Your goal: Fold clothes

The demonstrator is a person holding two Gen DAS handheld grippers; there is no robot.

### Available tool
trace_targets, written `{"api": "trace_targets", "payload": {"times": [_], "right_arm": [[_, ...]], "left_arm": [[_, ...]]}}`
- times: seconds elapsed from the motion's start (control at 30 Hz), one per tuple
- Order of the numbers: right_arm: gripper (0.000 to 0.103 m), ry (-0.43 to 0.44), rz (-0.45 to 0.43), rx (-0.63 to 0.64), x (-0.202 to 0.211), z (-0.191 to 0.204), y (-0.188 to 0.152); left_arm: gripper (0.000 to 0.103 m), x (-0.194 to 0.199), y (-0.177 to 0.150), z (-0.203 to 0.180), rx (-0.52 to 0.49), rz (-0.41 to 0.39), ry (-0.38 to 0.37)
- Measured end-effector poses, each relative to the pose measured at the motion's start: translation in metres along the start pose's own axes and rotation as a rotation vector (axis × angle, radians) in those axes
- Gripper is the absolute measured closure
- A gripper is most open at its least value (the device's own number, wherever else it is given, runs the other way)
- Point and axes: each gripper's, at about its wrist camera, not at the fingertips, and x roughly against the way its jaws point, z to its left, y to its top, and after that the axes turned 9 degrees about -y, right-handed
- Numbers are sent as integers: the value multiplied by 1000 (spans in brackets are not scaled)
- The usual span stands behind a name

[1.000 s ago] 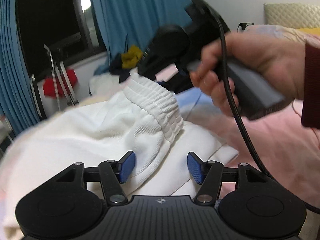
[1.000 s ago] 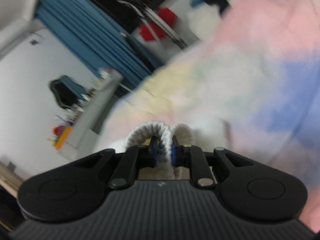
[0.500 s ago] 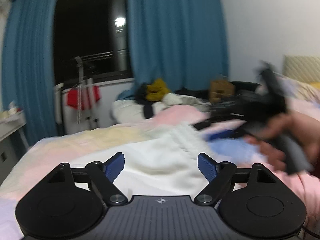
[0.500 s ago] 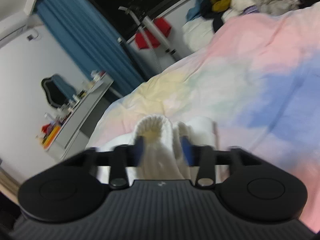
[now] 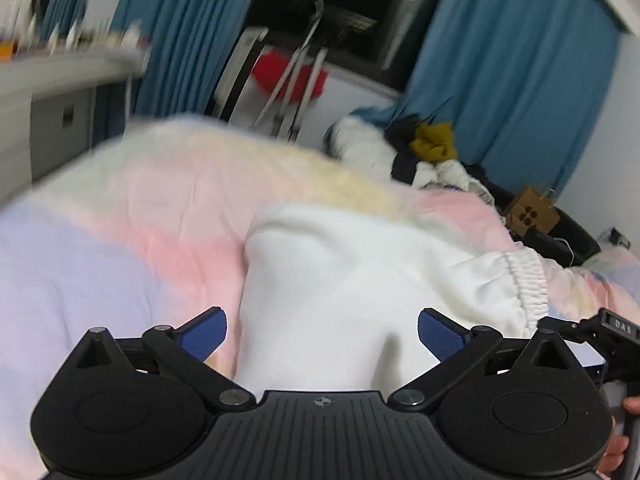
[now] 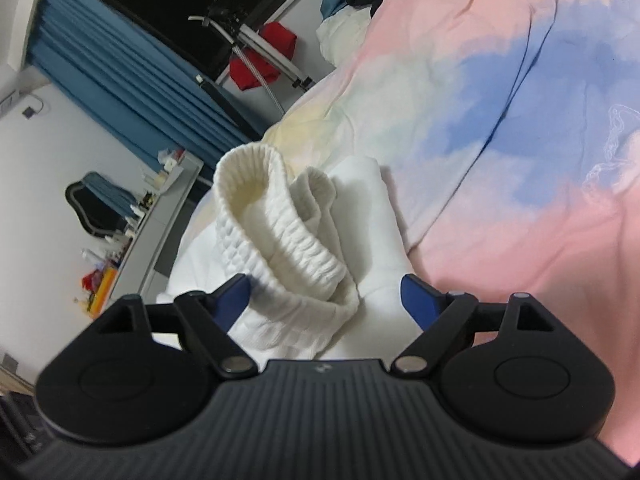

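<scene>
A white garment with a ribbed elastic waistband (image 6: pixel 280 236) lies bunched on a pastel bedspread (image 6: pixel 520 140). In the left wrist view the same white garment (image 5: pixel 344 280) spreads ahead of my left gripper (image 5: pixel 322 334), whose jaws are opening wide; cloth lies below them but the blue pads press on nothing. My right gripper (image 6: pixel 326 298) is opening too, with the waistband lying loose between its blue pads. Part of that right gripper and a hand (image 5: pixel 616 448) show at the right edge of the left wrist view.
A pile of other clothes (image 5: pixel 428 152) sits at the bed's far end by blue curtains (image 5: pixel 512 72). A drying rack with red cloth (image 6: pixel 260 60) stands by the dark window. A grey desk (image 6: pixel 160 216) with small items runs along the left wall.
My right gripper let go of the waistband, which now lies loose between its spread pads. My left gripper opened wider, rolled and swung to the left side of the garment.
</scene>
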Motion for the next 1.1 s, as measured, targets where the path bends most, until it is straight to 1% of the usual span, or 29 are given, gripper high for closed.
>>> {"api": "trace_targets", "payload": {"times": [0.07,0.13,0.2,0.27,0.37,0.43,0.53,0.57,0.6,0.63,0.67,0.7,0.73,0.77,0.83,0.9,0.97,1.0,1.03,1.1], "right_arm": [[18,-9,-7,32,-4,3,0],[18,-17,-5,63,-10,5,-1],[17,-21,-4,59,-12,7,-1],[16,-8,-18,80,-7,13,0],[18,2,-40,191,-1,34,-3],[18,-31,-38,277,-4,46,-10],[19,-135,-43,400,-13,58,-21],[19,-167,-50,416,-15,58,-22],[18,-178,-47,400,-17,53,-20],[14,-176,-38,371,-18,48,-18],[5,-180,-29,350,-19,43,-17],[0,-186,-20,332,-21,38,-16],[0,-192,-11,322,-24,33,-17],[0,-186,8,294,-29,27,-18],[0,-140,63,163,-42,11,-16],[0,-94,88,50,-47,1,-12],[3,-56,90,45,-43,9,-11],[6,-51,76,71,-38,16,-11],[13,-41,55,100,-32,23,-11],[17,-20,15,153,-20,36,-12]], "left_arm": [[0,-2,-3,12,48,30,-18],[1,-6,-4,20,63,49,-26],[1,-7,-9,22,69,57,-38],[1,-9,-10,24,68,65,-33],[1,-15,-13,17,41,69,-19],[1,-19,-13,15,34,69,-11],[1,-20,-13,11,33,70,-8],[1,-21,-13,10,33,70,-8],[1,-23,-14,9,30,73,-8],[1,-23,-14,9,25,76,-6],[1,-25,-14,8,22,79,-4],[1,-27,-14,8,20,83,-5],[1,-27,-14,8,19,87,-5],[1,-28,-15,8,18,88,-4],[1,-30,-15,9,18,89,-2],[1,-31,-16,11,33,93,-2],[1,-34,-15,15,49,100,5],[1,-35,-15,15,49,101,10],[1,-35,-15,15,51,102,13],[2,-38,-15,14,52,104,22]]}}
